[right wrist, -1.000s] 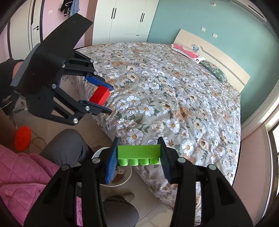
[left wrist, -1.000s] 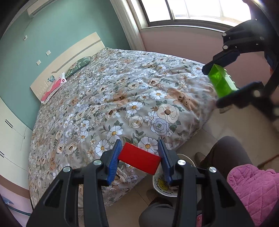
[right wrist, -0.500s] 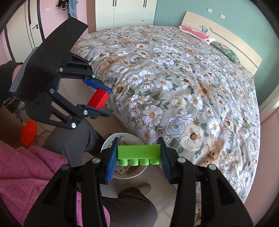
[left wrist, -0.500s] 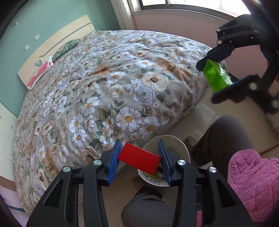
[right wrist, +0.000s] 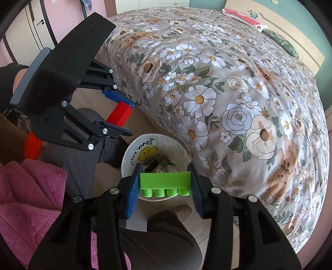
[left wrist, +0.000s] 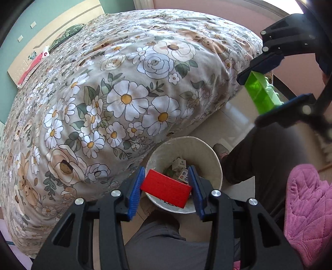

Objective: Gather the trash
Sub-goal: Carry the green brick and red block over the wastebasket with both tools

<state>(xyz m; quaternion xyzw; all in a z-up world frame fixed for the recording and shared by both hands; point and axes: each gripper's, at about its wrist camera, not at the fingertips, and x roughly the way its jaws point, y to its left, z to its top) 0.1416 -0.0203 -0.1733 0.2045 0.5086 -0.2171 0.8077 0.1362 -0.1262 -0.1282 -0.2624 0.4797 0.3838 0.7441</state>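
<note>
The left claw [left wrist: 167, 188] is clamped on a red rectangular plastic block [left wrist: 166, 191], its blue ribbed pads [left wrist: 136, 190] pressing the block's two short ends; the block sits slightly tilted between them and hangs over the near rim of a round white wastebasket [left wrist: 215, 166] that stands on the pale tiled floor [left wrist: 209, 126]. The right claw [right wrist: 165, 183] grips a bright green plastic building block with four round studs [right wrist: 165, 182], studs turned toward the camera, held level by its ends above the near edge of the same wastebasket [right wrist: 132, 151]. Inside the basket, a plastic liner printed with a yellow smiley face [right wrist: 147, 153] and black lettering shows, and at the bottom lie small cartons and scraps of packaging [left wrist: 180, 166], too jumbled to tell apart. The wastebasket stands just beside the foot corner of a bed covered by a grey quilt with white daisies, roses and brown bears [left wrist: 124, 87]. Far off on the bed, near a cream headboard [right wrist: 300, 43], lie a pink pillow [right wrist: 240, 15] and a green leafy pillow [right wrist: 287, 44]. The person's dark grey trouser legs [right wrist: 161, 234] flank the basket on the near side, a shoe [right wrist: 183, 210] rests on the floor close to it, and a pink quilted garment [left wrist: 307, 211] shows at the near edge.
</note>
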